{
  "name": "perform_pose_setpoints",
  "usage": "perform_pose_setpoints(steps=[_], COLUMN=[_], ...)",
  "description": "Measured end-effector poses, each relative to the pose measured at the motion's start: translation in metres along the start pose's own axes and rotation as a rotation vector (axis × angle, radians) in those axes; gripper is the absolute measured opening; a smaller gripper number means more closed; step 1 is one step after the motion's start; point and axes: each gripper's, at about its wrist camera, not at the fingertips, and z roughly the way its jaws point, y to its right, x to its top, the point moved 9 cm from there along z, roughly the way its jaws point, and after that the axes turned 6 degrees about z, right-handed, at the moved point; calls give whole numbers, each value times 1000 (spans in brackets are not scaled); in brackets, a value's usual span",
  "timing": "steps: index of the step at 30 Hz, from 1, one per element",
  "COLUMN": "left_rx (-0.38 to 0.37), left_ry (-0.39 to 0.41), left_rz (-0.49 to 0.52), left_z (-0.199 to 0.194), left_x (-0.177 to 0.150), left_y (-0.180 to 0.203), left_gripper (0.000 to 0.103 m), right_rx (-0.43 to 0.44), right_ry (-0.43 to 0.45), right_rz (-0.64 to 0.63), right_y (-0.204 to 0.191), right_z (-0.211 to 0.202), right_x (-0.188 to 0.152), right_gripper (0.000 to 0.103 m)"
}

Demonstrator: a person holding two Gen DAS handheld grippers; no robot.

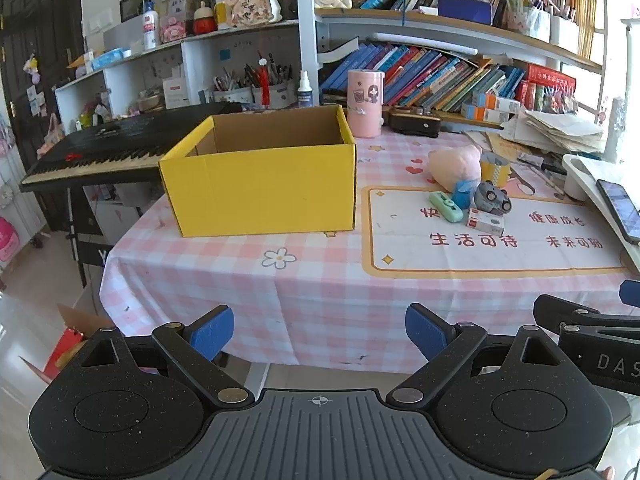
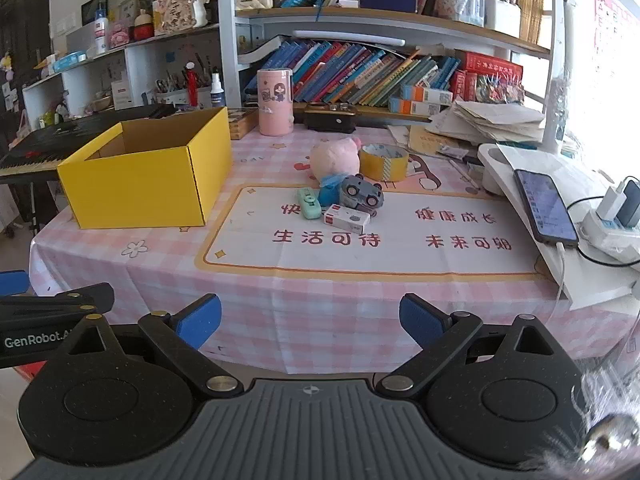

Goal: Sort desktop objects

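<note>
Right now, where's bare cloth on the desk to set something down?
Free: the checked cloth along the near edge, in front of the yellow box, and the printed mat below its red characters. Crowded: the cluster of pink plush, tape roll, toy car and small white box; phone and papers at right.

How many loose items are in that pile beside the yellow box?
6: pink plush, tape roll, blue item, green case, toy car, white box. More may hide underneath.

Box [image 2: 148, 178] left of toys [image 2: 344, 196] on table [image 2: 320, 300].
</note>
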Motion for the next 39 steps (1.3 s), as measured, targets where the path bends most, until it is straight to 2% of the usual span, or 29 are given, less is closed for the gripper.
perform_pose_setpoints(steps=[39], left_rx=[-10], left_ry=[-18], left_rz=[-8], left_z=[13], left_x=[-1], left_y=[-9], left_gripper=[94], right_rx=[-5], right_ry=[-18], right_rz=[7], right_y=[-7], right_z=[5], right_x=[-2], right_gripper=[91])
